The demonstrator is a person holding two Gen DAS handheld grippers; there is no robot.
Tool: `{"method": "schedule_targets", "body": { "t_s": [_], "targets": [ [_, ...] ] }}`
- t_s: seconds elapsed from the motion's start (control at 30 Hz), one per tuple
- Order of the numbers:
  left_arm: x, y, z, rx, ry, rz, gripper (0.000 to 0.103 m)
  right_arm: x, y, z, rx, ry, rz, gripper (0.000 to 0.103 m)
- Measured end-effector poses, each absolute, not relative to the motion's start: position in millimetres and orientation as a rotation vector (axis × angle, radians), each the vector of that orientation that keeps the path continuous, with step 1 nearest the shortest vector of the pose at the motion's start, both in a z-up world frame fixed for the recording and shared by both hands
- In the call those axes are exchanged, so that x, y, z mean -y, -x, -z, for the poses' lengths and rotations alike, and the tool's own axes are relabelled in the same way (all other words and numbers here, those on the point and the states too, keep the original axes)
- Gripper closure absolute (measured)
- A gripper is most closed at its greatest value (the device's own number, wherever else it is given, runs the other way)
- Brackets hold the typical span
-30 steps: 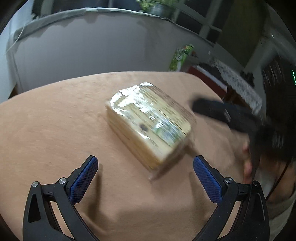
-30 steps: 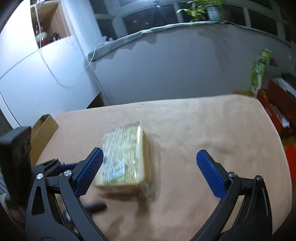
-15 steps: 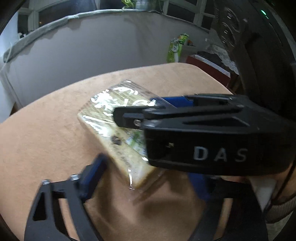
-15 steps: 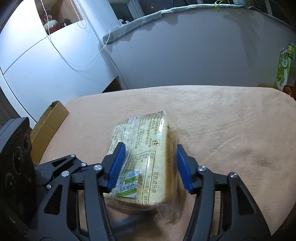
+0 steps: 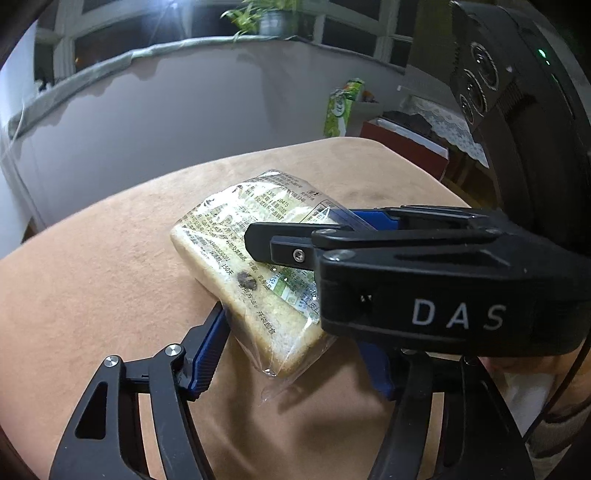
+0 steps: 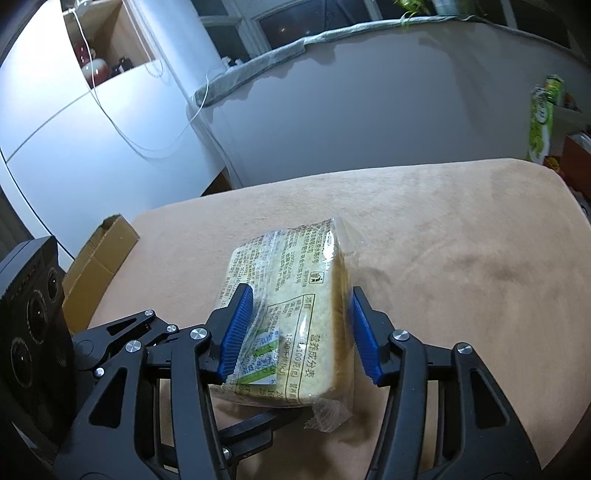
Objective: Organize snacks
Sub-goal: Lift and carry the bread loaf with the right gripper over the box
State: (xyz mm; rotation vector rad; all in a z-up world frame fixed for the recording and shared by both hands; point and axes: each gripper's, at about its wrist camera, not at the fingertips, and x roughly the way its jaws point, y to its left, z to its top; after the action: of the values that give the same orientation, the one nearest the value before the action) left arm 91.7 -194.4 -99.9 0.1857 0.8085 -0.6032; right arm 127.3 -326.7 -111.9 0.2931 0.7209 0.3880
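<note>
Left wrist view: wrapped bread pack [image 5: 255, 266] lies on the tan cloth-covered table [image 5: 92, 295], tilted, clear wrapper tail hanging off its near corner. Left gripper [image 5: 291, 350] straddles the pack's near end; its jaws have just been closing with the pack between them. Left blue pad [image 5: 208, 354] sits against the pack's lower left edge. The other pad is mostly hidden behind the right gripper's black body, so a firm clamp on that side cannot be confirmed; it reads as grasping the pack. Right gripper [image 5: 321, 236] crosses in from the right, 1 black finger laid over the pack's top, lettering "DAS" on its housing. A sleeve shows at the lower right edge. Behind: green carton [image 5: 341, 110] on the floor side, potted plant [image 5: 266, 18] on the sill.

Right wrist view: right gripper [image 6: 299, 328] is clenched on the bread pack [image 6: 288, 295], both blue pads pressed to its long sides near the printed end. Pack is tipped, far end higher off the table [image 6: 461, 229], near end over a black finger of the left gripper [image 6: 258, 424] showing beneath it. Cardboard box [image 6: 99, 266] stands beside the table's left edge. White cable [image 6: 122, 125] hangs down the wall panel.
</note>
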Motion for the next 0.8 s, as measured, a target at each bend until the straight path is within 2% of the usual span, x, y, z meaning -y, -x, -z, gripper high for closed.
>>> {"method": "schedule_targets", "body": {
  "t_s": [0.37,0.8],
  "targets": [
    [189,-22,93,-0.754,-0.309,0.666,0.037,320,-36,115,-0.641,-0.415,-0.322,0.048],
    [157,10,40,-0.594,-0.295,0.645,0.037,277,4,36,-0.519,-0.282,-0.336,0.048]
  ]
}}
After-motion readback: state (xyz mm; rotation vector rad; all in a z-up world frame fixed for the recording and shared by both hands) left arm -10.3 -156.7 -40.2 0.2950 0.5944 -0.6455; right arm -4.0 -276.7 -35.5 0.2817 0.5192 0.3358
